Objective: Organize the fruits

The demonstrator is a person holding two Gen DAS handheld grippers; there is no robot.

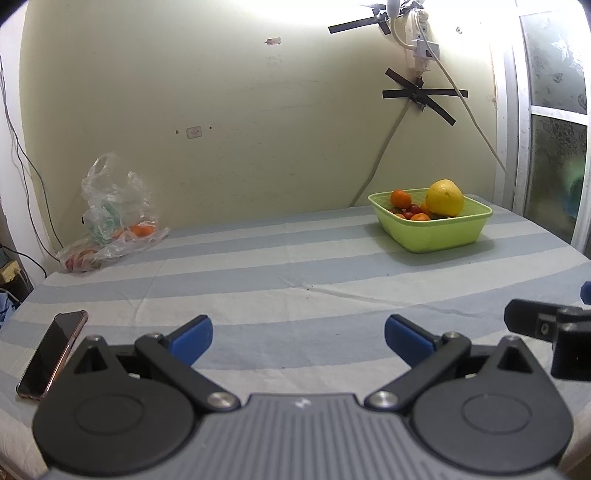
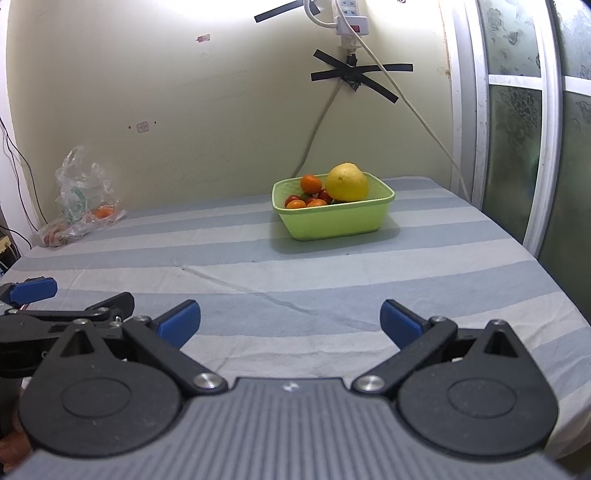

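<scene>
A light green basket [image 1: 443, 236] [image 2: 332, 221] stands at the far right of the striped table. It holds a big yellow citrus [image 1: 444, 197] [image 2: 347, 182], small oranges [image 1: 400, 198] [image 2: 311, 183] and small red fruits [image 2: 293, 199]. A clear plastic bag [image 1: 110, 218] [image 2: 79, 206] with an orange [image 1: 142, 230] and other fruit lies at the far left by the wall. My left gripper [image 1: 298, 334] is open and empty, low over the near table. My right gripper [image 2: 290, 319] is open and empty beside it.
A dark phone [image 1: 53, 354] lies on the striped cloth [image 1: 295, 266] at the near left. The right gripper's side shows at the right edge of the left wrist view [image 1: 554, 332]. Cables and a power strip [image 2: 349, 18] hang on the wall. A window frame [image 2: 550, 147] borders the right.
</scene>
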